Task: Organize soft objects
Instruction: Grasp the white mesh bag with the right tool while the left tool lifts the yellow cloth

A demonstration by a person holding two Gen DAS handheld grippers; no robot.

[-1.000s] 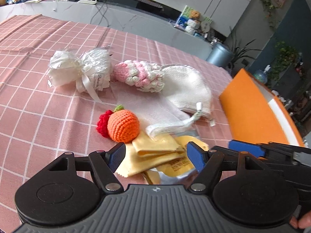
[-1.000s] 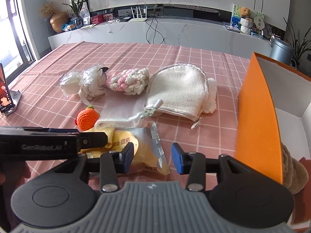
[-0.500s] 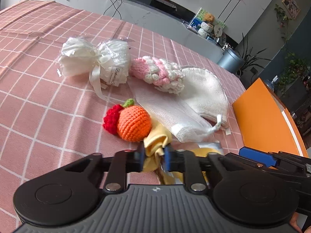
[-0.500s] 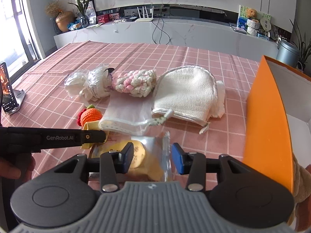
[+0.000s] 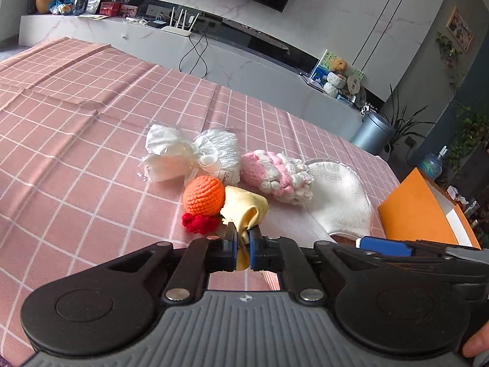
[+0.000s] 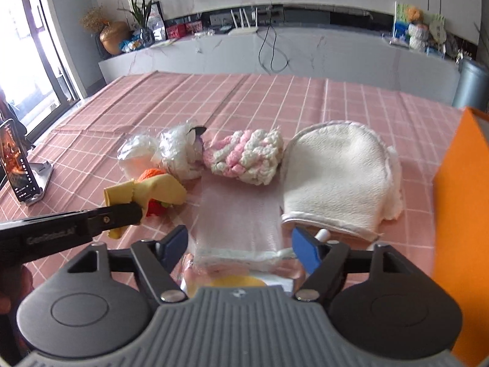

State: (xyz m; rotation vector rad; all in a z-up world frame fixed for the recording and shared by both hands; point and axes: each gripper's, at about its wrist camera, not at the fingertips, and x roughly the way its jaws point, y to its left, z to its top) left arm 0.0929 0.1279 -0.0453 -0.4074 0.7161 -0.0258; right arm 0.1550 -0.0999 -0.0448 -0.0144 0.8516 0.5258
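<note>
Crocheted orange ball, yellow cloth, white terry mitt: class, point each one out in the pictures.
Crocheted orange ball [image 5: 204,195], left wrist view, centre of its round body.
Yellow cloth [image 5: 244,206], left wrist view, bunched fold above the fingers.
White terry mitt [image 6: 336,174], right wrist view, middle of its face.

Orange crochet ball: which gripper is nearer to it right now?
Left. The left gripper, shut on the yellow cloth, sits right beside the orange crochet ball. The right gripper, jaws opening, is over the white mesh pouch, farther off.
</note>
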